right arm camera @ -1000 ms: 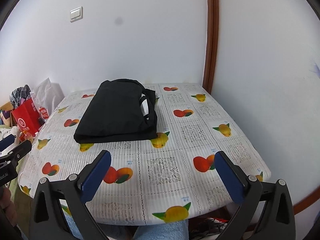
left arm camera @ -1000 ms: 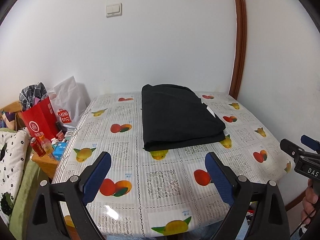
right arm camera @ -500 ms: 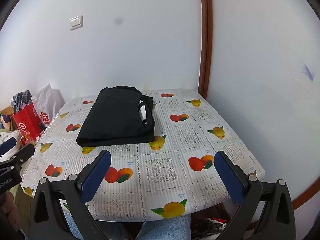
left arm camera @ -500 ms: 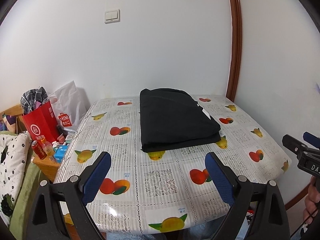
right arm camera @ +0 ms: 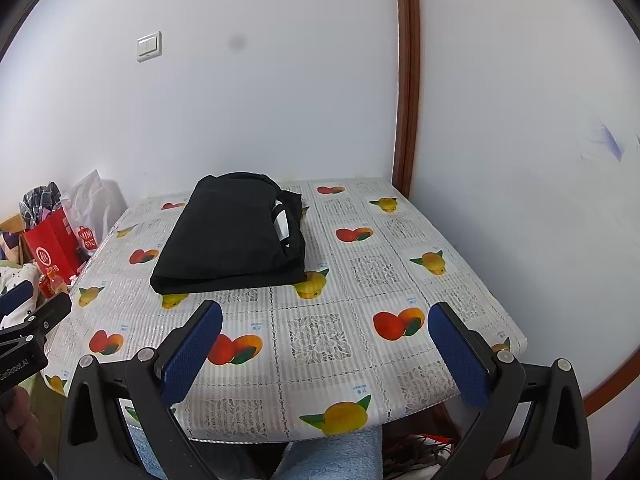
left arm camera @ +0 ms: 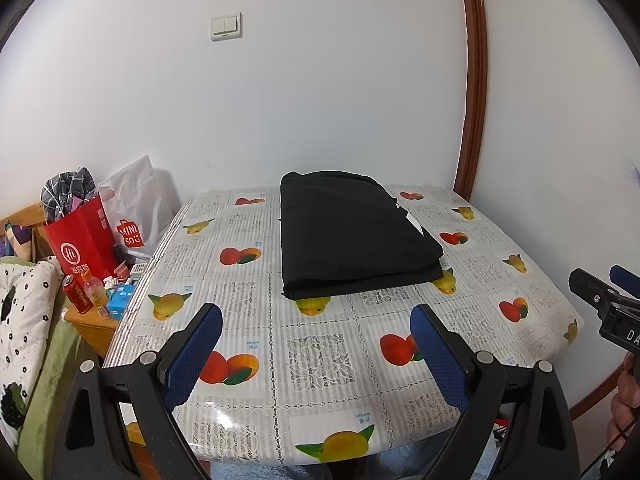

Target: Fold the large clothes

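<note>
The black cloth (left arm camera: 352,232) lies folded in a neat pile on the worktop (left arm camera: 320,360), toward the far wall. Its long side runs away from the person, front to back. Both grippers are well back from it, near the front edge, with bare fruit-print cover between.

The left gripper (left arm camera: 316,344) has its jaws wide and holds nothing. The right gripper (right arm camera: 326,340) also has its jaws wide and holds nothing. The cloth sits straight ahead of the left one and ahead and to the left of the right one, so the left looks a bit nearer.

The job looks about done, since the pile is flat and square. A white strip (right arm camera: 280,220) shows on the pile's right side; it may be a tag or stripe, hard to tell. The pile's far end is hidden.
</note>
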